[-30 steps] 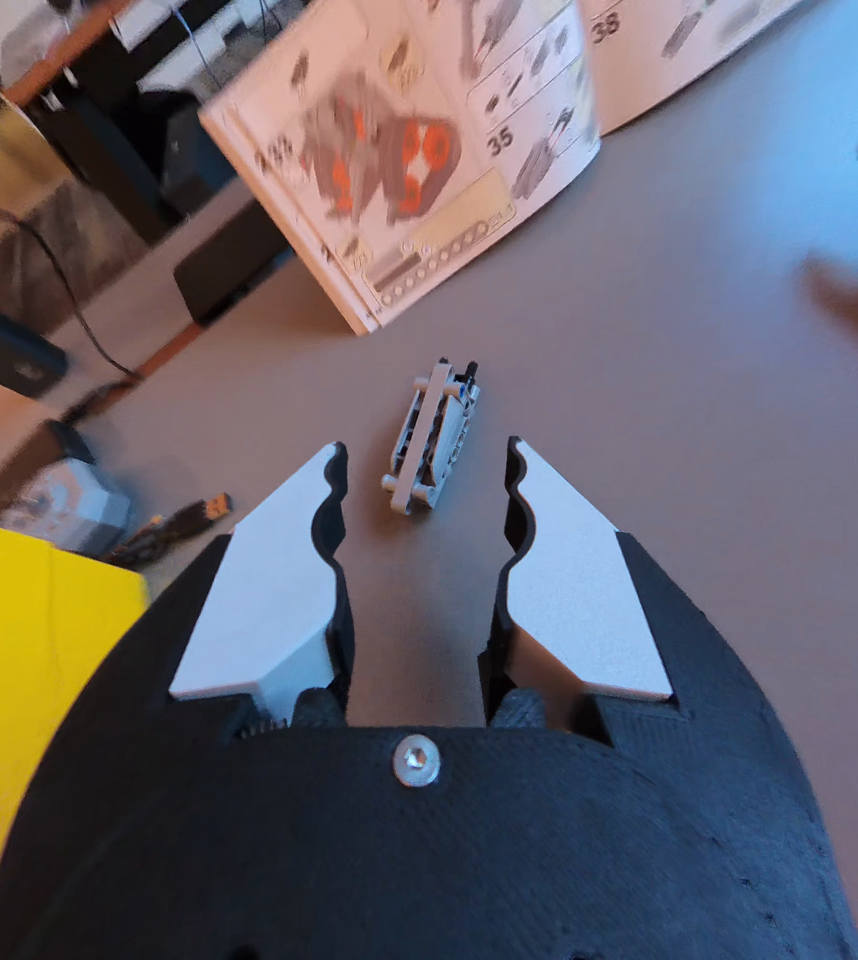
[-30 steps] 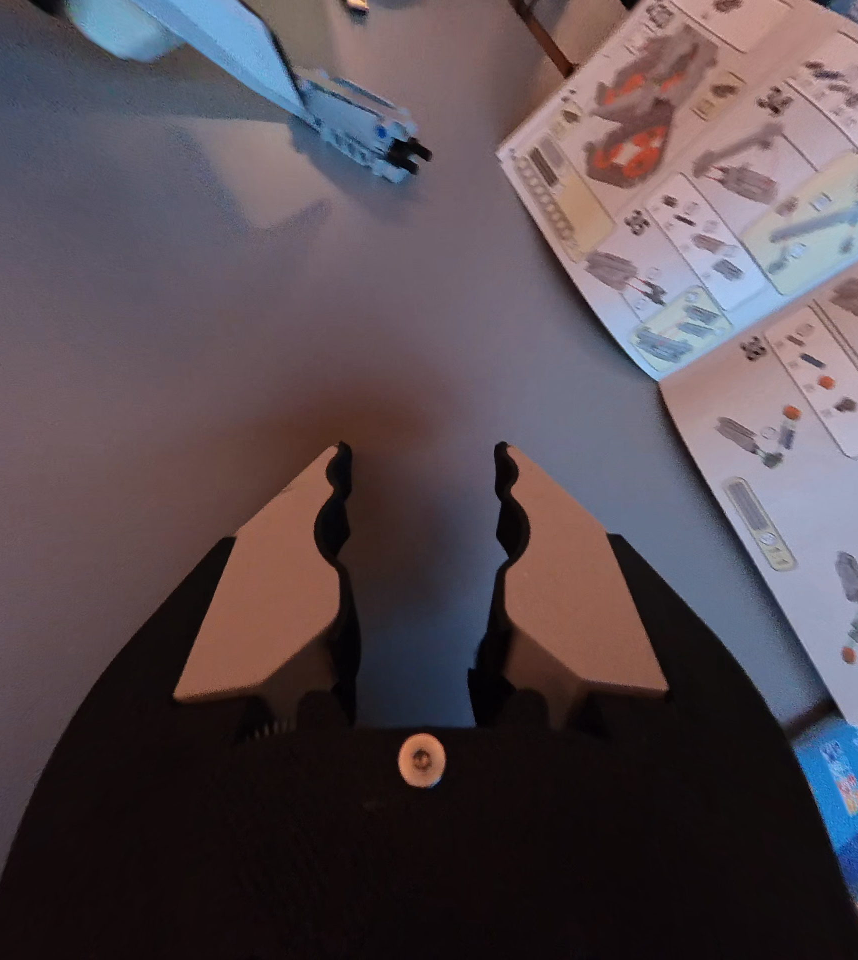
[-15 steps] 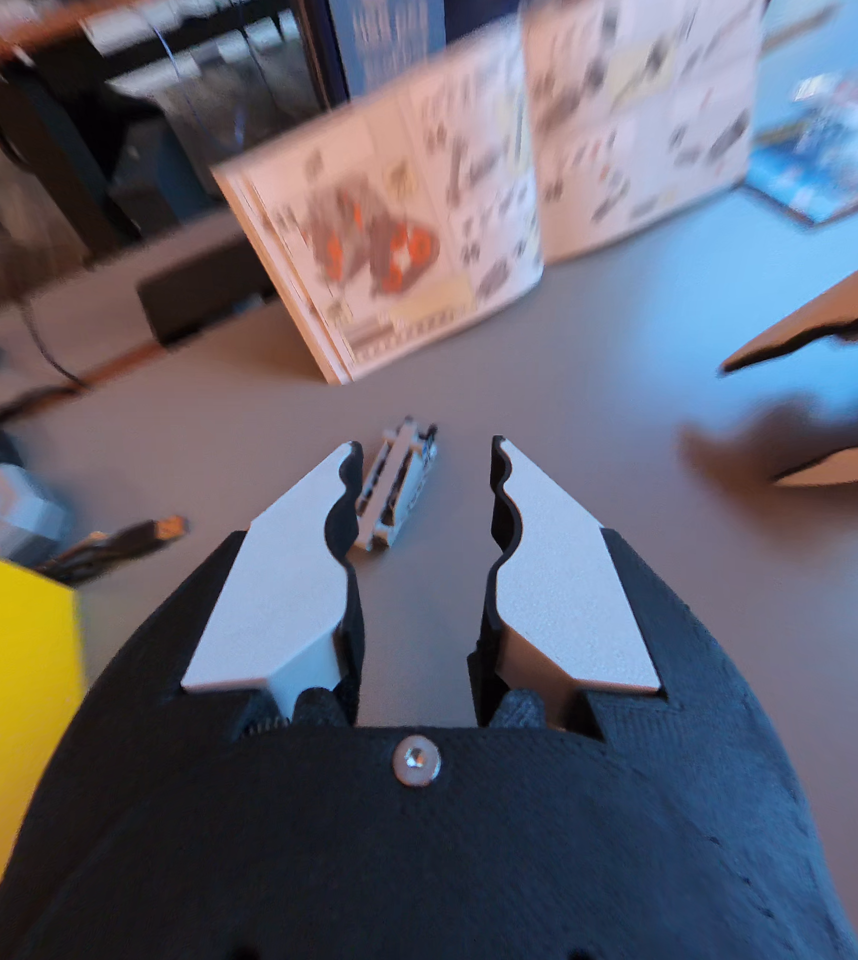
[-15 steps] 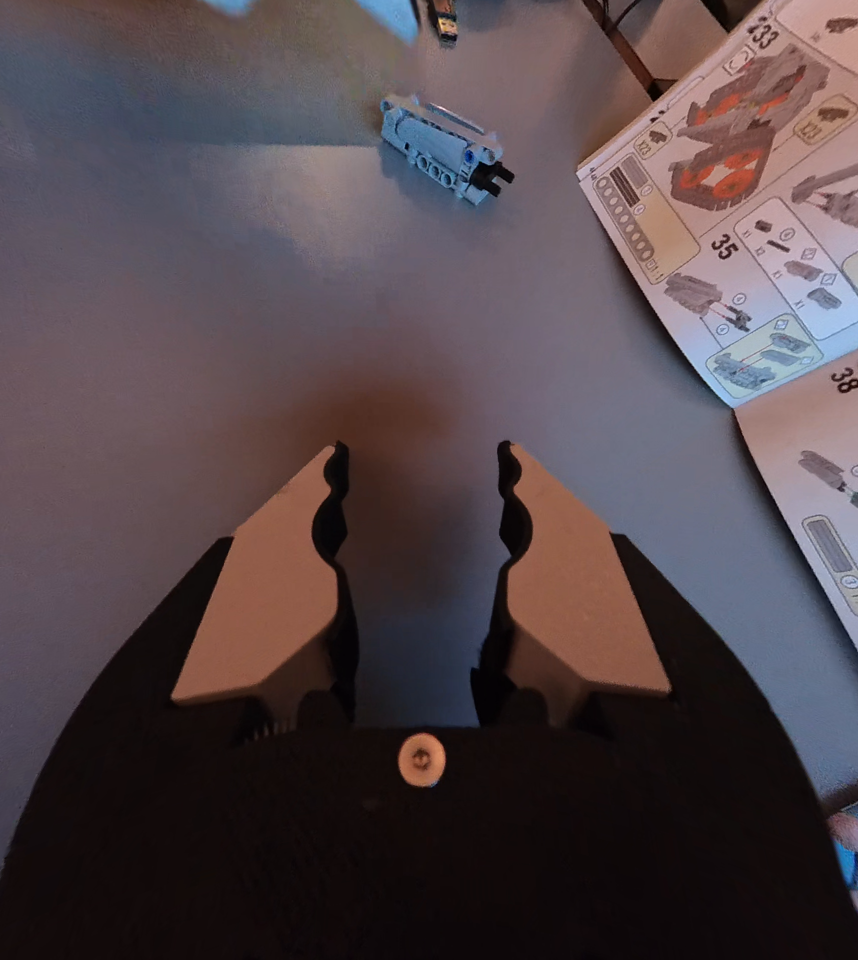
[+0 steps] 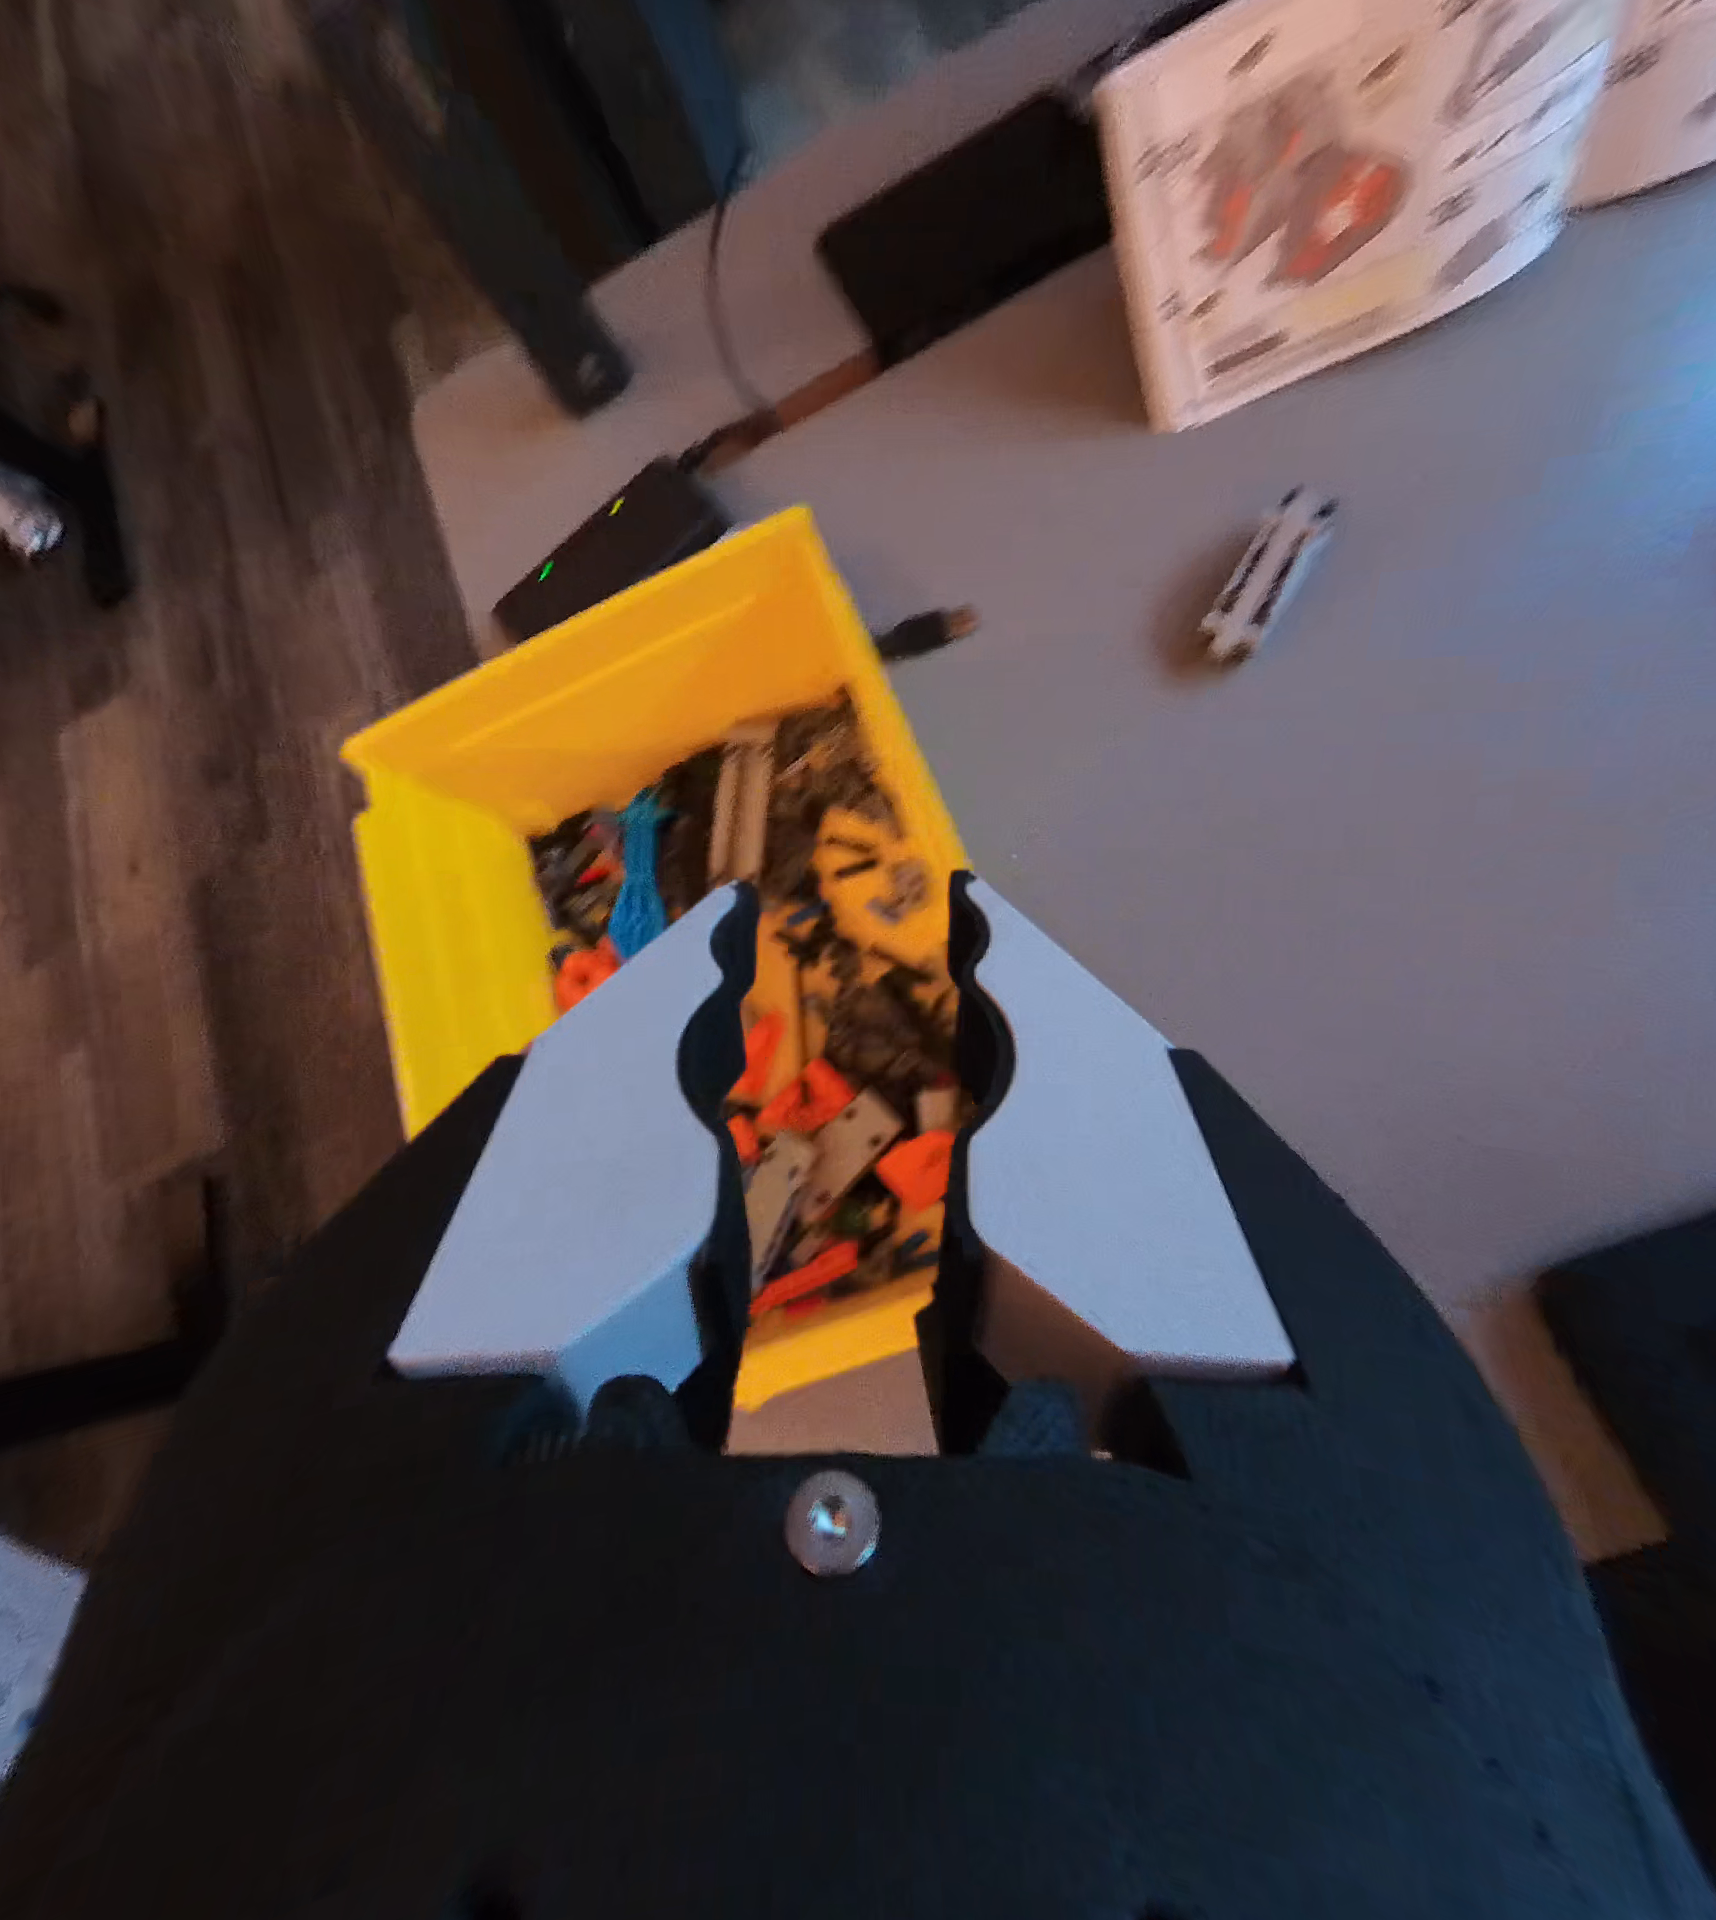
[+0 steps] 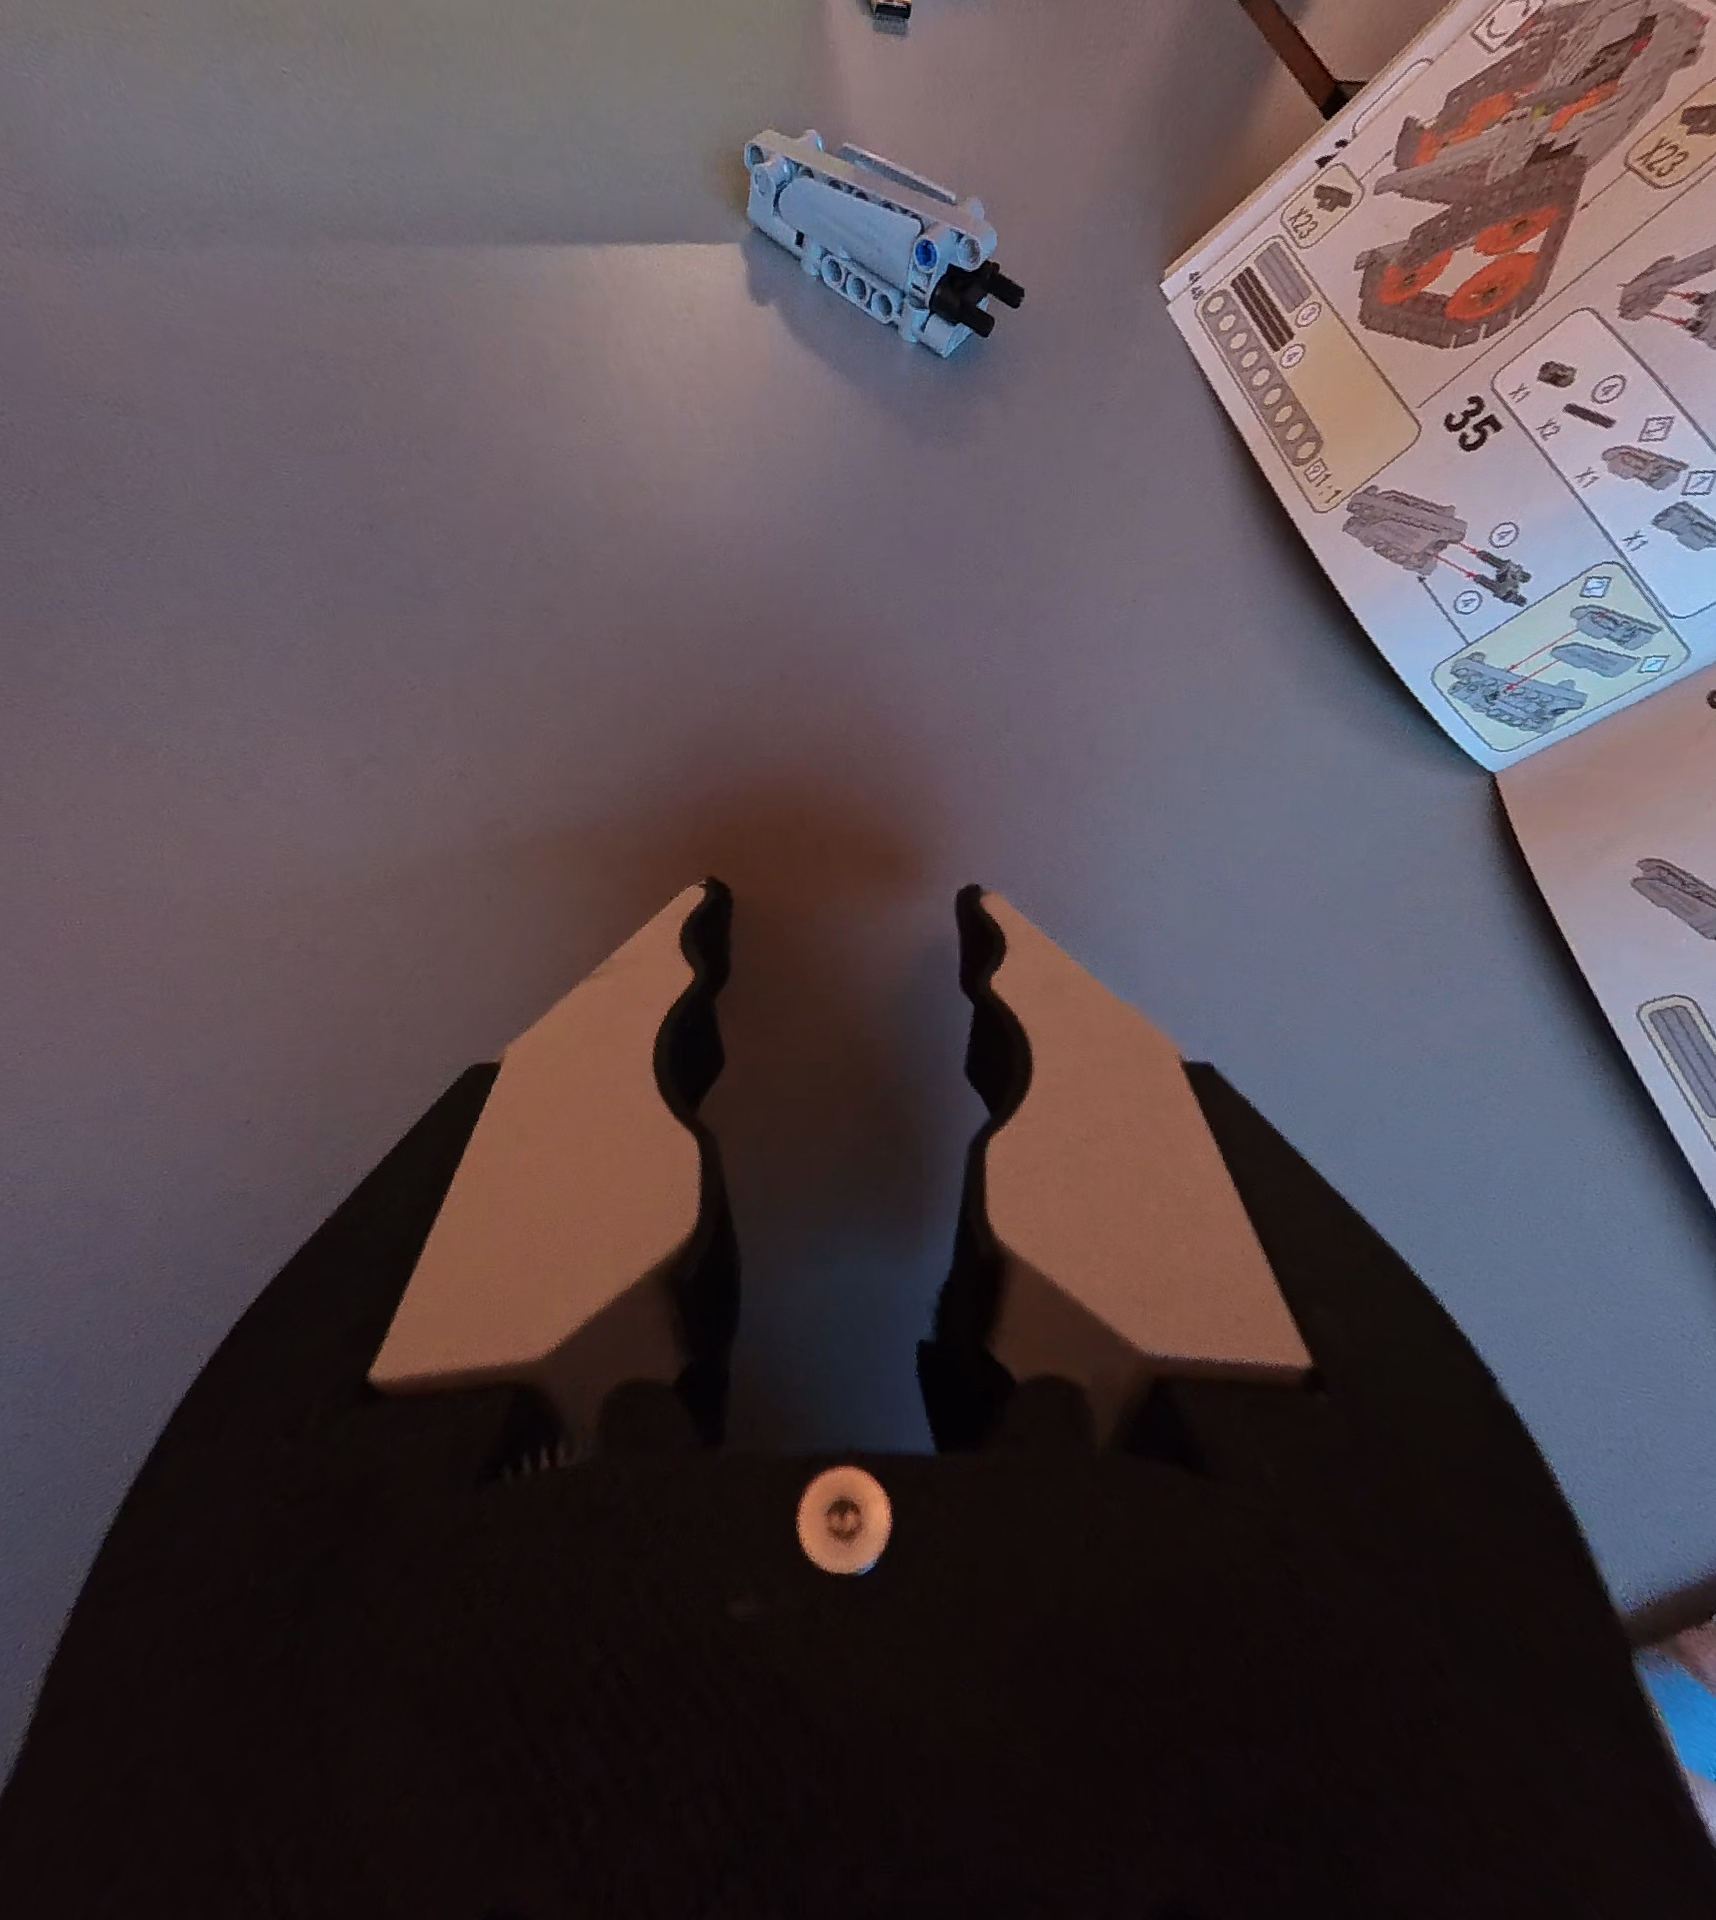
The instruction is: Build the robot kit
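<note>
Yellow bin (image 5: 480,904) of small parts, desk's (image 5: 1353,935) left edge: left gripper (image 5: 849,894) above, parted, empty. Right gripper (image 6: 841,894) parted, empty, over bare desk; grey brick assembly (image 6: 869,244) well apart.

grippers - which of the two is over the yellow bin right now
The left gripper: open, it hangs above the yellow bin of mixed bricks. The right gripper, also open, has only bare grey table beneath it.

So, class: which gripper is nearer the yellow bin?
Left. The left gripper hangs open right above the yellow bin of loose parts. The right gripper is open over bare table; the bin is out of its view.
</note>
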